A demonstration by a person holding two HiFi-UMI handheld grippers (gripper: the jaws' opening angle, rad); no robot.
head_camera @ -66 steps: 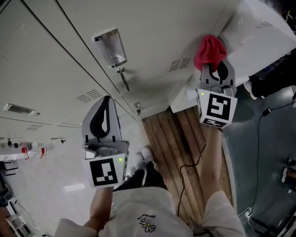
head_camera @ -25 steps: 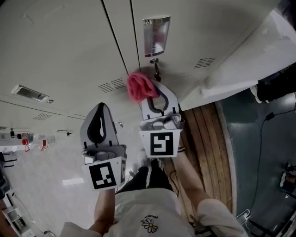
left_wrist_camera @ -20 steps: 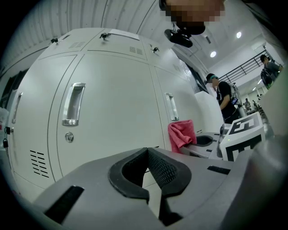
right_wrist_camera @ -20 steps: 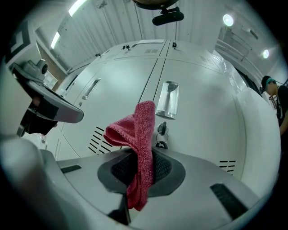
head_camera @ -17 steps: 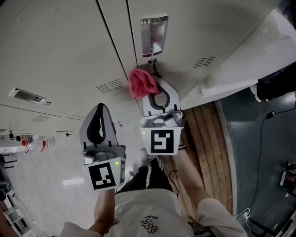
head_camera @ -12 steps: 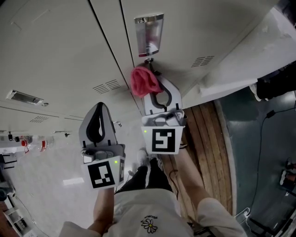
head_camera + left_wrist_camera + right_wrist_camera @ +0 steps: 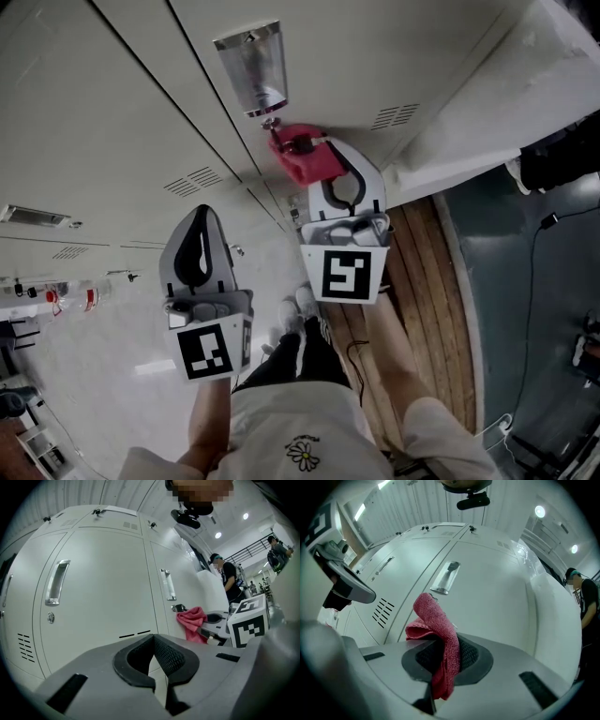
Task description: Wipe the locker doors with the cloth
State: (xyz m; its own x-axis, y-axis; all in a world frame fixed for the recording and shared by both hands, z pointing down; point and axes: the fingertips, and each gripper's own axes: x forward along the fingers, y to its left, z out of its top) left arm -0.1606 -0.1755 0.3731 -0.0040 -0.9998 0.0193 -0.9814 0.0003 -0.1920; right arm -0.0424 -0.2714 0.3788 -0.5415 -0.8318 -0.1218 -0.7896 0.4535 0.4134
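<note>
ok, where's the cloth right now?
The red cloth is clamped in the right gripper, upper centre of the head view, up by the locker door just under its metal handle, beside the lock.

The cloth [image 7: 302, 155] is pinkish red. The locker doors [image 7: 122, 112] are pale cream, and their handle [image 7: 251, 67] is shiny silver. The left gripper [image 7: 201, 217] and right gripper [image 7: 333, 161] are grey with black pads [image 7: 192, 248]. Their marker cubes [image 7: 208, 351] bear black-and-white squares. The floor planks [image 7: 427, 253] are brown wood. The white shirt [image 7: 300, 441] shows a daisy print.
</note>
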